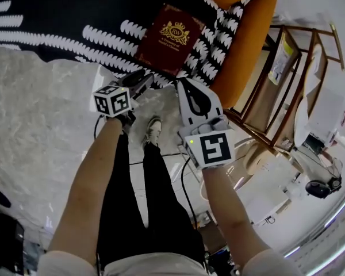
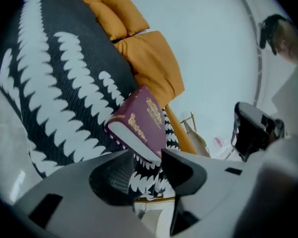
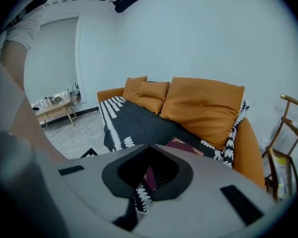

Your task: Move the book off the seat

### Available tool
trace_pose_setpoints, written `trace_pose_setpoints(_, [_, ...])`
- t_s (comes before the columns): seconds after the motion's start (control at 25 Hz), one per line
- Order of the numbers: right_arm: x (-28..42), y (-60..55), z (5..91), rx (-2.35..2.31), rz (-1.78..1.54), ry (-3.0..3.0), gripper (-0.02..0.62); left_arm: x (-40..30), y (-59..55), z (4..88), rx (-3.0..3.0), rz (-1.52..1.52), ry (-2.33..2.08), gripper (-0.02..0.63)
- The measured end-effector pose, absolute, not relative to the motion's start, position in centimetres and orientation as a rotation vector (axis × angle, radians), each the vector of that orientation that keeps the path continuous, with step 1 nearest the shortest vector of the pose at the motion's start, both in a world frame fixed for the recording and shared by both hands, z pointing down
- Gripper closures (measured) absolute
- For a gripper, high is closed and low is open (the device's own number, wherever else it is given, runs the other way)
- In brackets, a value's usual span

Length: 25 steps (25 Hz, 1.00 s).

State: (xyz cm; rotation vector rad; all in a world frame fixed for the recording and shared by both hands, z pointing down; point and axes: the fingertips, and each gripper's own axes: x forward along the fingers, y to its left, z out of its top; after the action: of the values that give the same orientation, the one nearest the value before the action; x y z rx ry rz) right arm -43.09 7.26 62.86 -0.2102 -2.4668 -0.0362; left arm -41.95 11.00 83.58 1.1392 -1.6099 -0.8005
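Observation:
A maroon book point(image 1: 170, 38) with a gold crest lies flat on the black throw with white leaf print point(image 1: 57, 16) that covers the orange sofa's seat, near the armrest point(image 1: 247, 45). My left gripper point(image 1: 141, 77) points at the book's near edge from just short of it. In the left gripper view its jaws point(image 2: 145, 157) stand apart with nothing between them, and the book point(image 2: 139, 123) lies just beyond the tips. My right gripper point(image 1: 181, 83) hangs beside it, below the book's right corner. Its tips point(image 3: 149, 146) meet, holding nothing, with the book point(image 3: 186, 147) behind them.
A wooden-framed rack point(image 1: 287, 68) stands right of the armrest. Orange cushions point(image 3: 203, 105) line the sofa's back. The person's legs and shoes point(image 1: 152, 131) stand on the pale marble floor point(image 1: 40, 119), with cables and equipment at the lower right. A low table point(image 3: 52, 108) stands far left.

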Motion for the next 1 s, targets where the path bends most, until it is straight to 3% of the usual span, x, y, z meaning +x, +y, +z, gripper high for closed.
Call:
trace_pose_setpoints(0.08, [-42.8,7.2,63.6,-0.210,-0.029,-2.457,0.574,-41.8,10.5,84.2,1.093,-0.918,-1.553,0.414])
trace_pose_setpoints(0.16, [-42.3,7.1,64.2,-0.209,-0.021,-2.447,0.574,-41.8,10.0,84.7,1.057,-1.004,-1.527,0.346])
trace_pose_setpoints(0.4, [-41.6,6.9,65.1,-0.209,-0.008,-2.434,0.574,-43.1,9.0,86.0,0.993,-1.122,-1.541,0.305])
trace_pose_setpoints(0.68, [-40.7,7.8,66.5,-0.235,0.003,-2.417,0.574,-44.0,8.4,85.7,0.900,-1.430,-1.514,0.284])
trace_pose_setpoints(0.84, [-40.3,7.5,66.6,-0.226,0.013,-2.419,0.574,-44.5,6.8,86.1,0.891,-1.406,-1.549,0.284])
trace_pose_setpoints(1.0, [-39.4,7.2,66.8,-0.218,0.016,-2.402,0.574,-45.4,6.0,86.6,0.848,-1.332,-1.613,0.358])
